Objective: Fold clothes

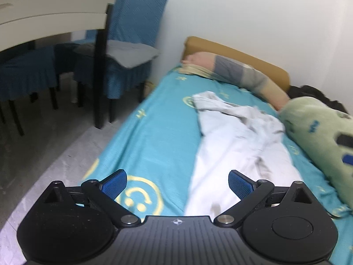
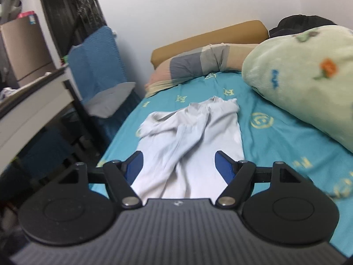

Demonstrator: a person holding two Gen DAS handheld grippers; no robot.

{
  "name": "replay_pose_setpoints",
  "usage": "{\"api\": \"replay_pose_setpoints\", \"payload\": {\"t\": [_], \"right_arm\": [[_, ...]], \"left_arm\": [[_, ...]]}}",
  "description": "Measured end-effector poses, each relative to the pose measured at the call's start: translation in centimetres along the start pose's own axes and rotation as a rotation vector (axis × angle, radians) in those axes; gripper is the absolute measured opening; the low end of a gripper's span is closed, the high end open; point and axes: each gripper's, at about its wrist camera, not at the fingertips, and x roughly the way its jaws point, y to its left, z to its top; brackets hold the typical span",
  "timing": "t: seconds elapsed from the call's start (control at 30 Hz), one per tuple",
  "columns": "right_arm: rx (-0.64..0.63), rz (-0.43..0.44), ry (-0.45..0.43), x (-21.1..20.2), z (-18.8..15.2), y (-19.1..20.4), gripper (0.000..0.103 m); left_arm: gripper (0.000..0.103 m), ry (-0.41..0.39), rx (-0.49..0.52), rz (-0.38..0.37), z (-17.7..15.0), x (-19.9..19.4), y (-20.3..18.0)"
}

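Observation:
A pale grey-white garment [image 1: 238, 145] [image 2: 189, 141] lies lengthwise on the turquoise bed sheet [image 1: 154, 137] [image 2: 275, 145], partly folded, with a sleeve crossed over its body and its far end rumpled. My left gripper [image 1: 177, 182] hovers open over the near edge of the bed, with the garment's near end under its right finger and nothing between the blue pads [image 1: 115, 185]. My right gripper [image 2: 178, 165] is open above the garment's near part, its blue pads [image 2: 224, 167] apart and clear of the cloth.
A green patterned blanket [image 1: 317, 141] [image 2: 308, 81] is bundled along the right side of the bed. A striped pillow [image 1: 238, 70] [image 2: 198, 61] and a tan headboard cushion [image 2: 207, 35] lie at the far end. Blue-covered chairs [image 1: 130, 44] and a white table [image 1: 50, 13] stand left of the bed.

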Motion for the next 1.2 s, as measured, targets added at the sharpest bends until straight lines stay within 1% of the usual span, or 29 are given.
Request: {"api": "replay_pose_setpoints", "payload": {"t": [0.07, 0.13, 0.2, 0.23, 0.33, 0.4, 0.47, 0.57, 0.6, 0.63, 0.67, 0.8, 0.83, 0.9, 0.93, 0.97, 1.0, 1.07, 1.2], "right_arm": [[0.005, -0.001, 0.002, -3.8, -1.2, -0.6, 0.073], [0.015, -0.005, 0.003, -6.8, -2.4, -1.4, 0.074], [0.031, -0.008, 0.009, -9.2, -3.7, -2.2, 0.074], [0.042, -0.010, 0.020, -9.8, -4.3, -2.6, 0.074], [0.082, -0.015, 0.059, -11.1, -5.7, -3.5, 0.074], [0.119, -0.008, 0.082, -11.2, -6.1, -3.9, 0.075], [0.153, 0.012, 0.092, -10.9, -6.0, -4.0, 0.075], [0.164, 0.036, 0.082, -10.7, -5.8, -3.6, 0.075], [0.160, 0.036, 0.083, -10.6, -5.8, -3.5, 0.075], [0.152, 0.032, 0.087, -10.5, -5.9, -3.4, 0.075], [0.144, 0.027, 0.092, -10.4, -6.0, -3.3, 0.075], [0.143, 0.013, 0.113, -9.7, -6.1, -3.4, 0.075], [0.147, 0.013, 0.114, -9.6, -6.0, -3.6, 0.075], [0.156, 0.009, 0.116, -9.4, -6.0, -3.8, 0.075], [0.161, 0.007, 0.117, -9.4, -6.1, -3.8, 0.075], [0.166, 0.004, 0.118, -9.3, -6.1, -3.9, 0.075], [0.174, 0.003, 0.120, -9.3, -6.1, -4.1, 0.075], [0.185, 0.004, 0.124, -9.3, -6.2, -4.2, 0.075], [0.207, 0.015, 0.120, -9.6, -6.2, -4.5, 0.075]], "left_arm": [[0.099, 0.055, -0.048, -0.042, 0.5, -1.0, 0.3], [0.099, 0.121, -0.104, -0.129, 1.3, -1.9, 1.3], [0.099, 0.201, -0.137, -0.216, 2.0, -2.5, 2.4], [0.097, 0.227, -0.145, -0.235, 2.2, -2.9, 3.2], [0.097, 0.280, -0.162, -0.249, 2.7, -3.7, 5.9], [0.096, 0.336, -0.166, -0.252, 2.6, -3.5, 7.8], [0.091, 0.418, -0.175, -0.275, 2.1, -2.8, 9.8], [0.084, 0.526, -0.189, -0.314, 0.8, -1.2, 11.8], [0.082, 0.554, -0.178, -0.322, 0.3, -0.8, 12.0], [0.078, 0.580, -0.162, -0.324, -0.1, -0.3, 12.2], [0.075, 0.601, -0.132, -0.326, -0.5, 0.1, 12.1], [0.072, 0.682, 0.064, -0.369, -1.8, 1.6, 9.2], [0.069, 0.706, 0.126, -0.377, -2.3, 1.6, 8.1], [0.056, 0.752, 0.259, -0.391, -3.2, 1.6, 5.7], [0.032, 0.767, 0.332, -0.374, -3.6, 1.5, 4.6], [0.009, 0.774, 0.410, -0.340, -4.0, 1.2, 3.5], [0.006, 0.771, 0.475, -0.310, -4.1, 0.7, 2.6], [0.004, 0.745, 0.579, -0.255, -4.0, -0.7, 1.0], [0.002, 0.651, 0.725, -0.190, -3.9, -5.6, -3.2]]}}
